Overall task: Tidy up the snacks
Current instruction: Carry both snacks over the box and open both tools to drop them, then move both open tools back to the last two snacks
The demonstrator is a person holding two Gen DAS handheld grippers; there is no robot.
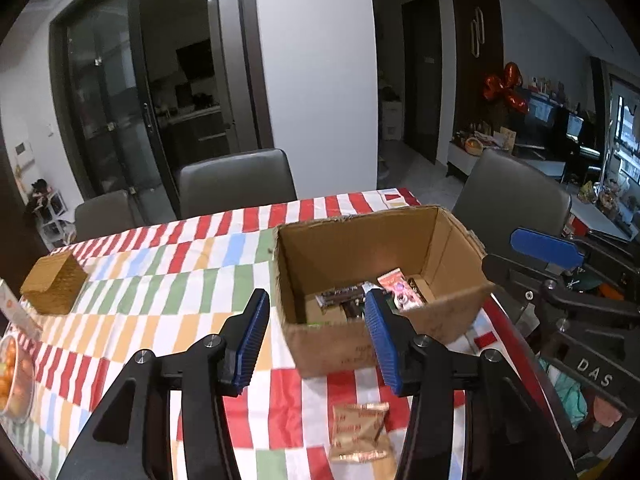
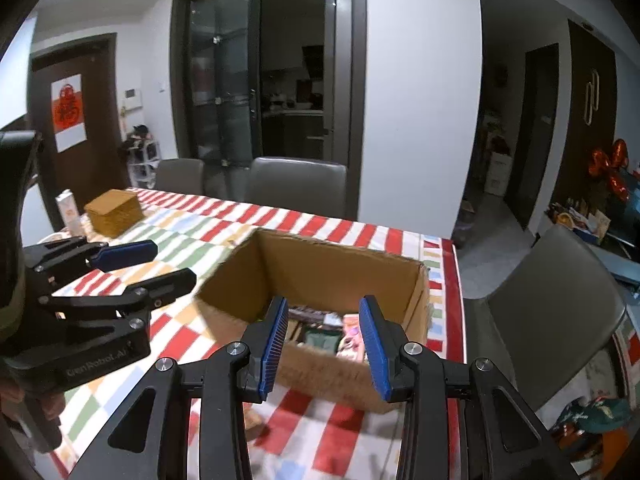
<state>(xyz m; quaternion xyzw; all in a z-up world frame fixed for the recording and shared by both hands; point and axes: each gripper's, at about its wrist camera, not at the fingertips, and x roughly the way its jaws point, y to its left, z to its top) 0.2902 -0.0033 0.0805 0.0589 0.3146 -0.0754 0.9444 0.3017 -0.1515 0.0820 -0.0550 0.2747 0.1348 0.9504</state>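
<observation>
Nearest the left claw [image 1: 316, 336], whose jaws stand wide and empty, a gold snack packet [image 1: 360, 432] lies on the striped tabletop [image 1: 160, 280] just below it, long axis running away from the camera. Beyond sits the cardboard box [image 1: 360, 344], already holding snacks. The right claw [image 2: 323, 344], also wide and empty, hovers over the box.

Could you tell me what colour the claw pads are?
Blue ribbed pads, clearest in the left wrist view.
</observation>
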